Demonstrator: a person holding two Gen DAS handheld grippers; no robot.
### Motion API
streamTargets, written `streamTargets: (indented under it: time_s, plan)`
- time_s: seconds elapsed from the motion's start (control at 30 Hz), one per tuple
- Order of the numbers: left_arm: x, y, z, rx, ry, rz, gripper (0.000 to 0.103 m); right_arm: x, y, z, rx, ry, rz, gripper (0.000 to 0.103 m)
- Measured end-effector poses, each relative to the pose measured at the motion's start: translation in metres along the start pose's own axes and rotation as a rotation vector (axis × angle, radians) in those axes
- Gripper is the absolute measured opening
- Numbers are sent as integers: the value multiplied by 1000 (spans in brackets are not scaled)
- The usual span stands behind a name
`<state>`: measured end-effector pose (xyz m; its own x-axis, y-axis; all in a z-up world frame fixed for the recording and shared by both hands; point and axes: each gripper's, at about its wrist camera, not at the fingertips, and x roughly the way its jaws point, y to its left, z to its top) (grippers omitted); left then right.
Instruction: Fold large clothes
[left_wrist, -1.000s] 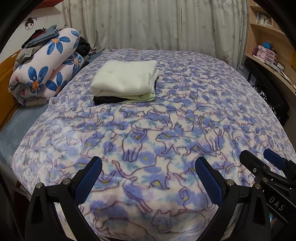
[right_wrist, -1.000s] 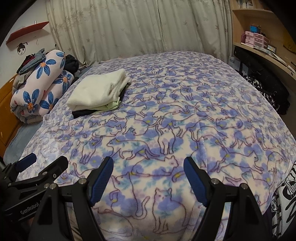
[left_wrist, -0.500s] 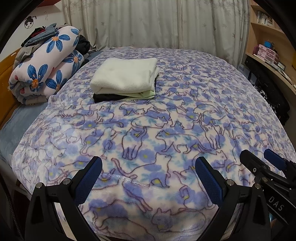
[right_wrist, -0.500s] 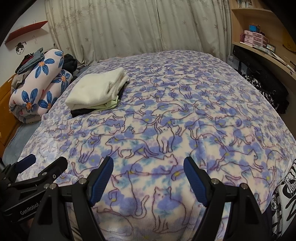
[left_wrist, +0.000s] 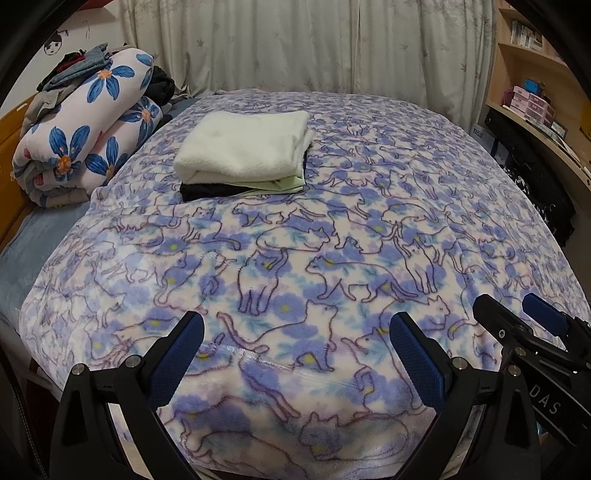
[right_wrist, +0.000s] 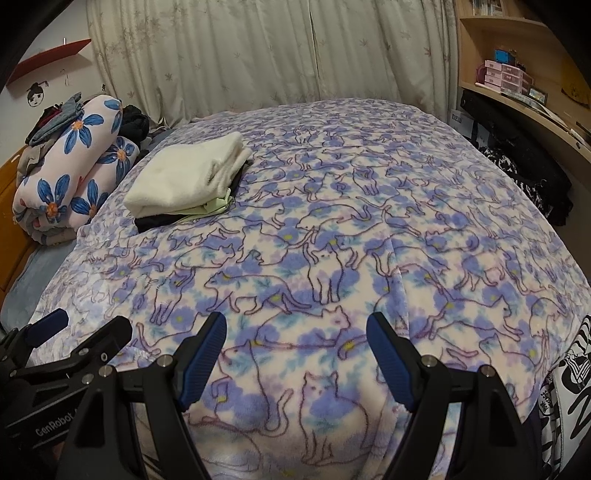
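- The left gripper (left_wrist: 295, 345) is hovering over the near edge of the bed, its two blue-padded fingers (left_wrist: 177, 360) spread wide apart and grasping nothing.
- The right gripper (right_wrist: 295, 350) is hanging just beside it to the right, likewise released, with nothing between its fingers (right_wrist: 388, 360).
- Each gripper is showing up at the edge of the other's view, so the two are sitting side by side above the near edge.
- A fleece blanket (left_wrist: 332, 258) printed with cats and purple flowers is lying spread across the bed, draping over the near edge below both grippers.
- A stack of folded clothes (left_wrist: 243, 151) is resting on the blanket at the far left, well apart from both grippers: a cream piece on top, a pale green one under it, and a black one at the bottom.
- A rolled quilt with blue flowers (left_wrist: 85, 136) is lying at the far left of the bed beside the stack, with loose dark and grey clothes piled on top of it.
- Pale curtains (right_wrist: 258, 55) are hanging behind the bed.
- Wooden shelves (right_wrist: 517, 74) are standing at the right, carrying small pink boxes.
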<state>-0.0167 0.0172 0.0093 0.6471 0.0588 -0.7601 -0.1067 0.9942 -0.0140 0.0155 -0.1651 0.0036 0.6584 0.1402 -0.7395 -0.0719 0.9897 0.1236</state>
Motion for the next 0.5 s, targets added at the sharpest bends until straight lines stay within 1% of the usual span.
streamTargets:
  time_s: [0.5]
  plan:
    - [3,9,1,-4,14,-5,100,3,1,2,-4,7,-7,78]
